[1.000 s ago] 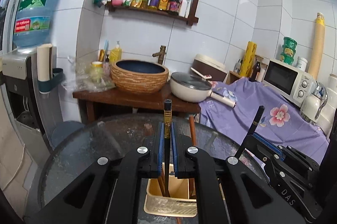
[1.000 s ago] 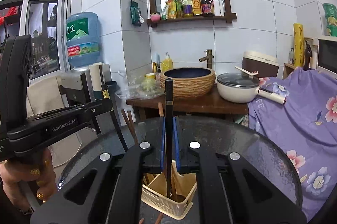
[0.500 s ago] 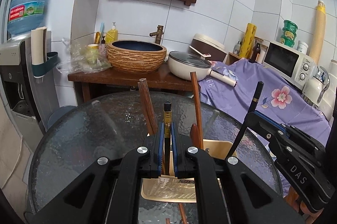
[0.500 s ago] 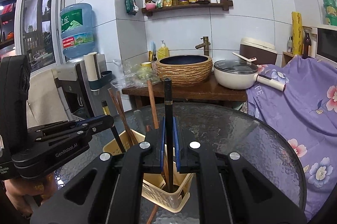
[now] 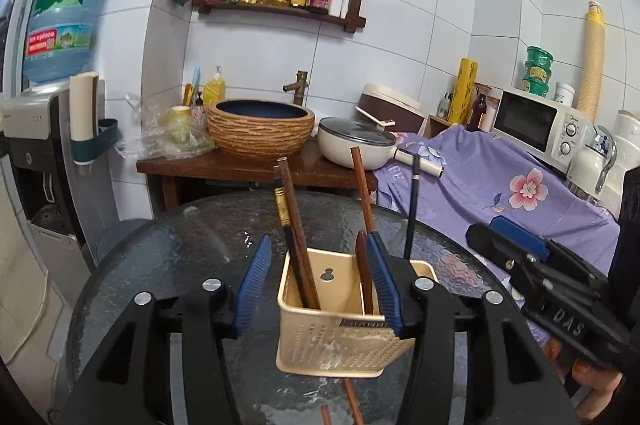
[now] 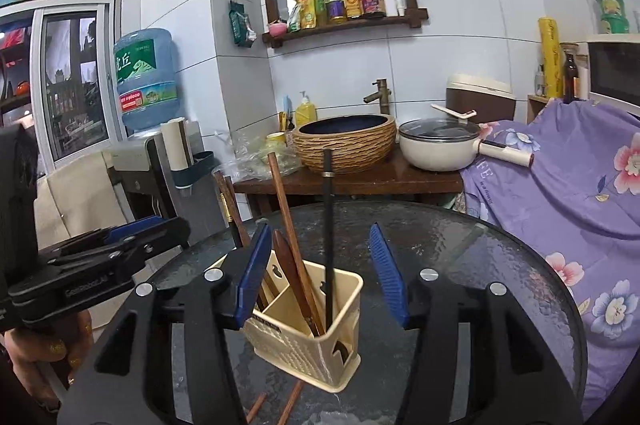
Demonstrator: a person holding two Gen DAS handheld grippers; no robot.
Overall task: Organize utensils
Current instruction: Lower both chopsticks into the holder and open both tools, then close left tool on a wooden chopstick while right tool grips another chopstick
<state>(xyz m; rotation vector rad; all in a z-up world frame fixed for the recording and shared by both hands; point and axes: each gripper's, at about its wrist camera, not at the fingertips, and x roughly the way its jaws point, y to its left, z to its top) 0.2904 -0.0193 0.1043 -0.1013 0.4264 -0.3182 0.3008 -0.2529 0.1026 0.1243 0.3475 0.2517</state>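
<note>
A cream utensil holder (image 5: 332,325) (image 6: 308,333) stands on the round glass table (image 5: 176,257). Brown chopsticks (image 5: 298,237) (image 6: 286,221) lean inside it. My left gripper (image 5: 318,285) straddles the holder; its jaws are opening, and the black, gold-banded chopstick (image 5: 282,209) rests free in the holder. My right gripper (image 6: 320,275) is opening too, its blue pads clear of the black chopstick (image 6: 328,225) that stands in the holder between them. Each gripper shows in the other's view: the right gripper (image 5: 492,237) and the left gripper (image 6: 100,261), held by a hand (image 6: 40,357).
Loose brown chopsticks (image 5: 352,401) (image 6: 292,401) lie on the glass by the holder's near side. Behind the table stand a wooden stand with a woven basin (image 5: 260,129) and a pan (image 5: 356,145), a purple floral cloth (image 5: 500,193), a microwave (image 5: 536,125) and a water dispenser (image 5: 36,129).
Both grippers came down over the holder and opened their jaws. The two black chopsticks they held now stand loose in the holder.
</note>
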